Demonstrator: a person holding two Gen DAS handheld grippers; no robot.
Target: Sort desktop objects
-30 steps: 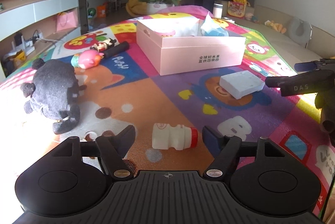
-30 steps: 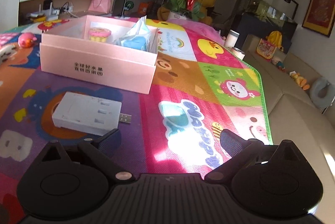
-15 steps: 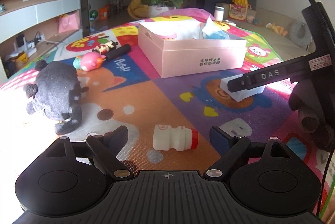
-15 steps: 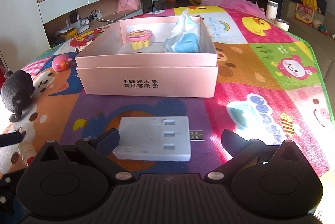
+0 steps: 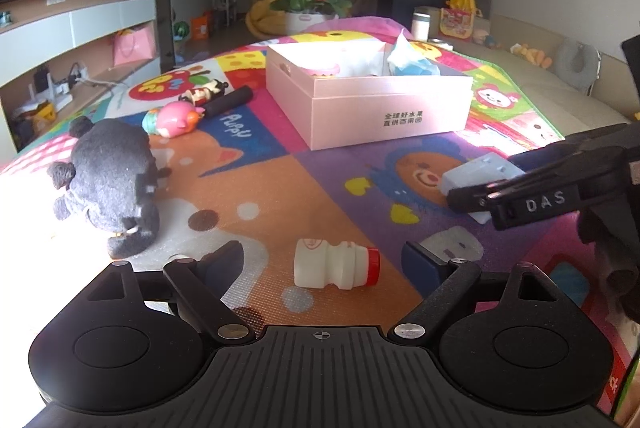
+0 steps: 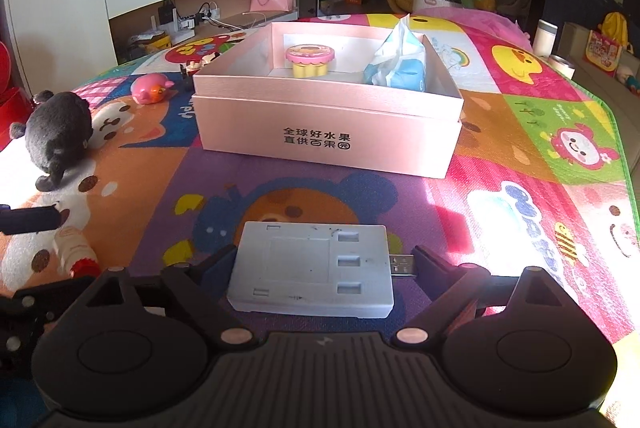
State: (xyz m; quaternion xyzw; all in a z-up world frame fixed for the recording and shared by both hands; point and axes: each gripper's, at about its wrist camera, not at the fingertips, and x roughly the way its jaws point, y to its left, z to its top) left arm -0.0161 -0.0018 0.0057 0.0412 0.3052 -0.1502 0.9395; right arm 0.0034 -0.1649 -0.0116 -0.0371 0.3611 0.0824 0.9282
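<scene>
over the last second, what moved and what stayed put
The right gripper swung in to straddle the flat grey USB charger box, its jaws closing somewhat without gripping yet. The left gripper stayed open around the white red-capped bottle; the pink box is unchanged.

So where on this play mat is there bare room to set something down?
The widest bare patch is the orange stretch of mat between the black plush, the pink box and the yogurt bottle. The mat right of the box is free too. It is crowded left of the box, around the pink toy.
</scene>
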